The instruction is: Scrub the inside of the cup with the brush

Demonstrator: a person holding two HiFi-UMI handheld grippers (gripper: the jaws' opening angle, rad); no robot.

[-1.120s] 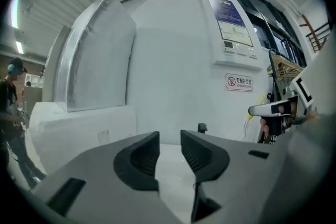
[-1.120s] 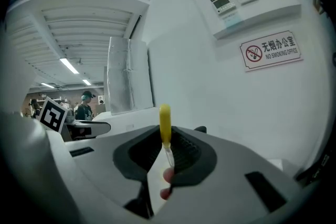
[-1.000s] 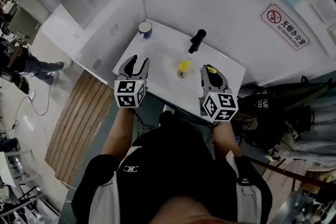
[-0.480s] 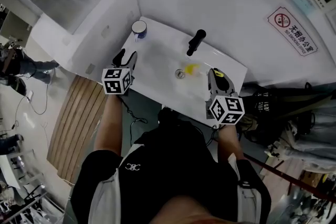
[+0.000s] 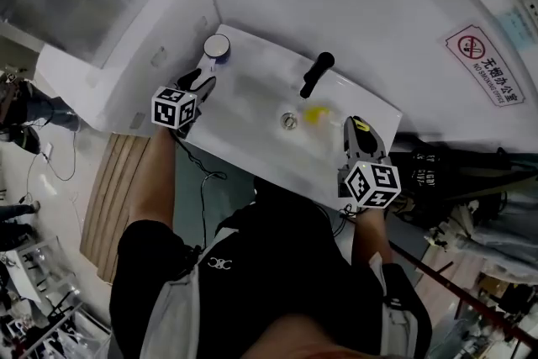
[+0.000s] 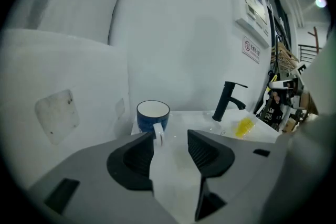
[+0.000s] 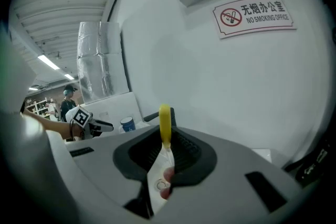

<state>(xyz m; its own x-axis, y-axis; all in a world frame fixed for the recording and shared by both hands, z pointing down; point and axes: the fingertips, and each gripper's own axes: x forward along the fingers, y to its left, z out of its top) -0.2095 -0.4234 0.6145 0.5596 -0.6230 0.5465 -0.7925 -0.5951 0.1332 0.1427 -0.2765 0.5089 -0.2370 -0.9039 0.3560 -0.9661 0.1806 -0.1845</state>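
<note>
A blue cup (image 5: 217,46) with a white inside stands at the back left corner of the white sink (image 5: 252,139). My left gripper (image 5: 203,80) points at the cup, open and empty. In the left gripper view the cup (image 6: 153,115) stands just beyond the left gripper (image 6: 170,141), its white handle beside the left jaw's tip. My right gripper (image 5: 360,132) hovers over the sink's front right, shut on the brush's yellow handle (image 7: 165,122), which sticks out past the right gripper (image 7: 167,136). A yellow piece (image 5: 315,114) shows in the basin; I cannot tell if it belongs to the brush.
A black faucet (image 5: 315,73) stands at the back of the sink, and the drain (image 5: 288,121) sits mid-basin. A white cabinet (image 5: 109,55) adjoins the sink on the left. A no-smoking sign (image 5: 486,63) hangs on the wall. Wooden slats (image 5: 109,197) cover the floor at left.
My left gripper has travelled left and back toward the cup. The right gripper stays over the sink's front right with the yellow handle in it.
</note>
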